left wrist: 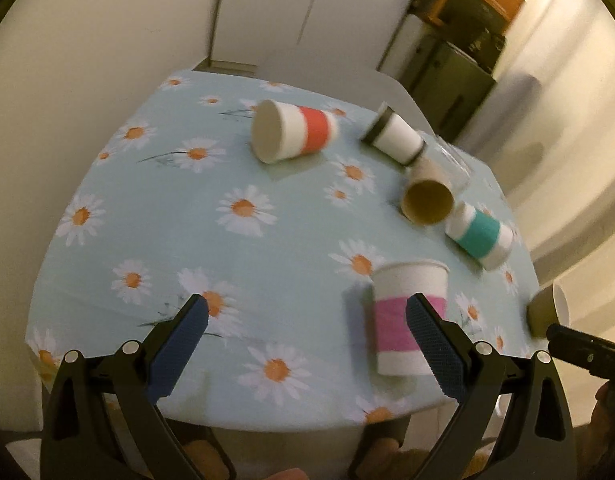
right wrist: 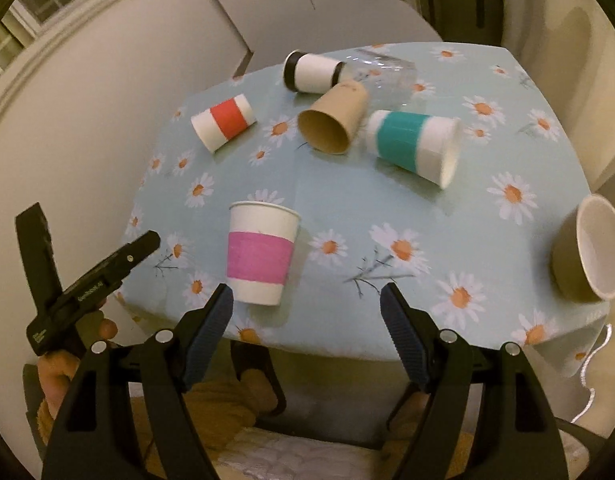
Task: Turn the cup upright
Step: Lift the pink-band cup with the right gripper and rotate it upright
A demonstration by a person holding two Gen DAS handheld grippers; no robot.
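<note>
A white paper cup with a pink band (left wrist: 407,320) (right wrist: 261,254) stands upright near the table's front edge. My left gripper (left wrist: 307,324) is open and empty; the pink cup stands behind its right finger (left wrist: 431,344). My right gripper (right wrist: 306,312) is open and empty, just right of the pink cup. Other cups lie on their sides: red-banded (left wrist: 293,130) (right wrist: 223,122), black-banded (left wrist: 395,134) (right wrist: 313,72), plain brown (left wrist: 427,196) (right wrist: 333,118), teal-banded (left wrist: 481,236) (right wrist: 415,144), and a brown cup with a white inside (right wrist: 591,252) (left wrist: 547,312) at the right edge.
The round table wears a light blue daisy tablecloth (left wrist: 187,220) (right wrist: 447,208). A clear glass (right wrist: 387,76) (left wrist: 451,164) lies behind the brown cup. A white chair back (right wrist: 371,20) stands beyond the table. The left gripper's body (right wrist: 87,284) shows at the left.
</note>
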